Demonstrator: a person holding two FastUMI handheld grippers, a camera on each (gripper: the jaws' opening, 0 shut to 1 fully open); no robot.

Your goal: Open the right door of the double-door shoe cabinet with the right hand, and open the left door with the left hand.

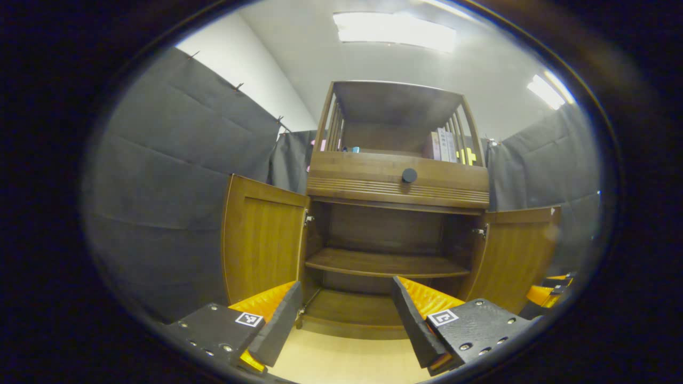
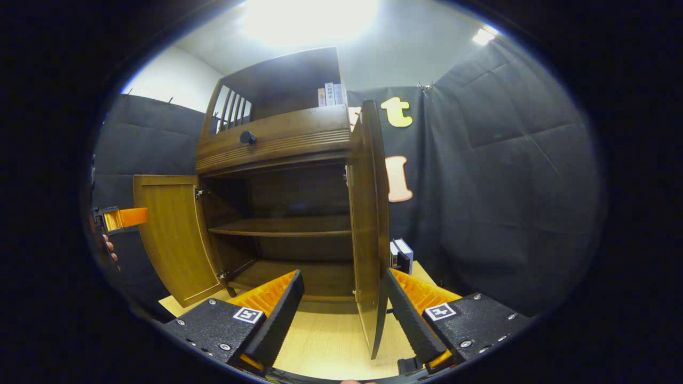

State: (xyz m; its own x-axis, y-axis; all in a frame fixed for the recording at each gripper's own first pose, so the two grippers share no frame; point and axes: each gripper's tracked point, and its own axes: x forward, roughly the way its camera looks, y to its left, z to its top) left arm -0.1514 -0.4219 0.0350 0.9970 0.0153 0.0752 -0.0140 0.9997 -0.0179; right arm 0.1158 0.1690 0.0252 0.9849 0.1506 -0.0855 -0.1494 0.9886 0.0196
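The wooden shoe cabinet (image 1: pixel 397 184) stands with both lower doors swung out. Its left door (image 1: pixel 261 240) and right door (image 1: pixel 515 256) frame a bare inner shelf (image 1: pixel 387 264). My left gripper (image 1: pixel 341 320) is open in front of the cabinet's middle, holding nothing. In the right gripper view the right door (image 2: pixel 368 224) stands edge-on between the fingers of my right gripper (image 2: pixel 344 314), close to the right finger (image 2: pixel 411 309); the jaws are apart and not pressing on it. The left door (image 2: pixel 171 234) hangs open, with the left gripper (image 2: pixel 122 217) beside it.
A drawer with a black knob (image 1: pixel 409 175) sits above the doors, with books (image 1: pixel 443 145) on the top shelf. A small box (image 2: pixel 401 255) stands behind the right door by the black cloth wall. The cabinet rests on a light wooden surface (image 2: pixel 325 336).
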